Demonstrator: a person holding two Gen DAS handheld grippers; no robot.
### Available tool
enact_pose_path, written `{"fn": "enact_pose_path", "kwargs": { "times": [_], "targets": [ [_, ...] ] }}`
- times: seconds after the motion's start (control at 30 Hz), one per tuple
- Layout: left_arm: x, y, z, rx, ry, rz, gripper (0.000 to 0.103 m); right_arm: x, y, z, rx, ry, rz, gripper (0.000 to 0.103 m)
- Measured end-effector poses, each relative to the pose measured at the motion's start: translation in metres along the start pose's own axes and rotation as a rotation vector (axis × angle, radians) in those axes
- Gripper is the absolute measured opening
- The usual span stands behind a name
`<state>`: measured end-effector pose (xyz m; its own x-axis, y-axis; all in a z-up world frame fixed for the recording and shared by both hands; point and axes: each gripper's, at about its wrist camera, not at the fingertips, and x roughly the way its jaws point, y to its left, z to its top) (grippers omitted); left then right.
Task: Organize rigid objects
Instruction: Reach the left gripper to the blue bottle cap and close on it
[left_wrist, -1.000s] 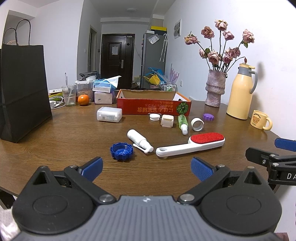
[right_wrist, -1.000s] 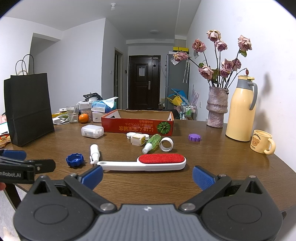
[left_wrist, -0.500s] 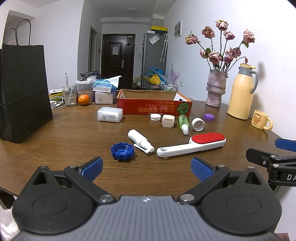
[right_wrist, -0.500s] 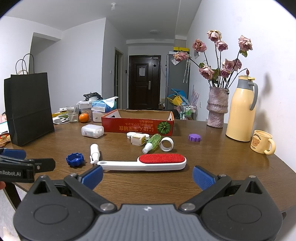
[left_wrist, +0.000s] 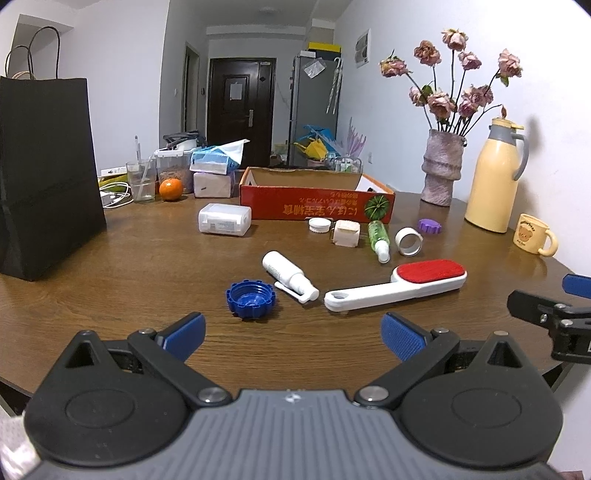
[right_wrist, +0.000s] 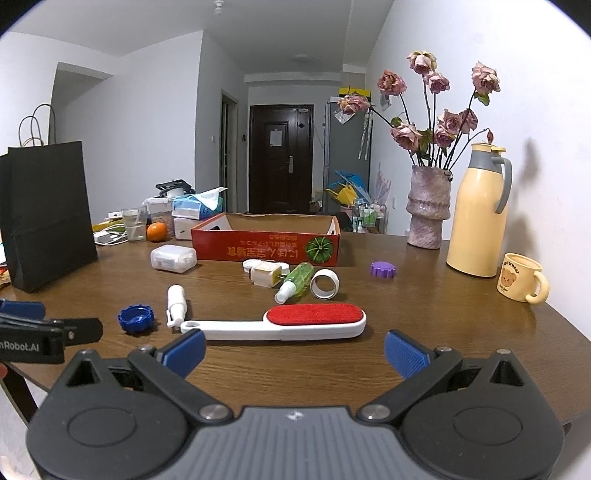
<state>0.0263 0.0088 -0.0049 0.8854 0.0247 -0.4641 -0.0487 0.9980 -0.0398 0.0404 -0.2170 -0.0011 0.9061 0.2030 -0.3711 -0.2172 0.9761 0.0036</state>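
Note:
A white lint brush with a red pad (left_wrist: 399, 286) (right_wrist: 288, 323) lies on the wooden table (left_wrist: 110, 266). Near it lie a blue cap (left_wrist: 250, 298) (right_wrist: 136, 318), a white spray bottle (left_wrist: 289, 276) (right_wrist: 176, 301), a green bottle (left_wrist: 378, 236) (right_wrist: 297, 280), a white ring (left_wrist: 408, 240) (right_wrist: 325, 283), a purple cap (left_wrist: 430, 226) (right_wrist: 383, 268), a cream cube (left_wrist: 346, 233) and a white plastic box (left_wrist: 224, 219) (right_wrist: 173, 258). An open red cardboard box (left_wrist: 316, 201) (right_wrist: 266, 242) stands behind them. My left gripper (left_wrist: 293, 334) is open and empty, just short of the blue cap. My right gripper (right_wrist: 294, 349) is open and empty, just in front of the brush.
A black paper bag (left_wrist: 44, 173) stands at the left. A vase of dried roses (left_wrist: 441, 170), a yellow thermos (left_wrist: 493, 181) and a yellow mug (left_wrist: 532, 240) stand at the right. A glass, an orange (left_wrist: 171, 189) and tissue packs sit at the back left.
Both grippers have barely moved, a slight drift in view; both stay open and empty. The objects on the table lie where they were.

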Motion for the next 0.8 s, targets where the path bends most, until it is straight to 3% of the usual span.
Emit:
{"fn": "enact_pose_path", "kwargs": {
  "times": [0.8],
  "targets": [
    [0.075, 0.021, 0.011, -0.005, 0.098, 0.033, 0.103, 0.064, 0.006, 0.012, 0.008, 0.106, -0.010, 0.103]
  ]
}}
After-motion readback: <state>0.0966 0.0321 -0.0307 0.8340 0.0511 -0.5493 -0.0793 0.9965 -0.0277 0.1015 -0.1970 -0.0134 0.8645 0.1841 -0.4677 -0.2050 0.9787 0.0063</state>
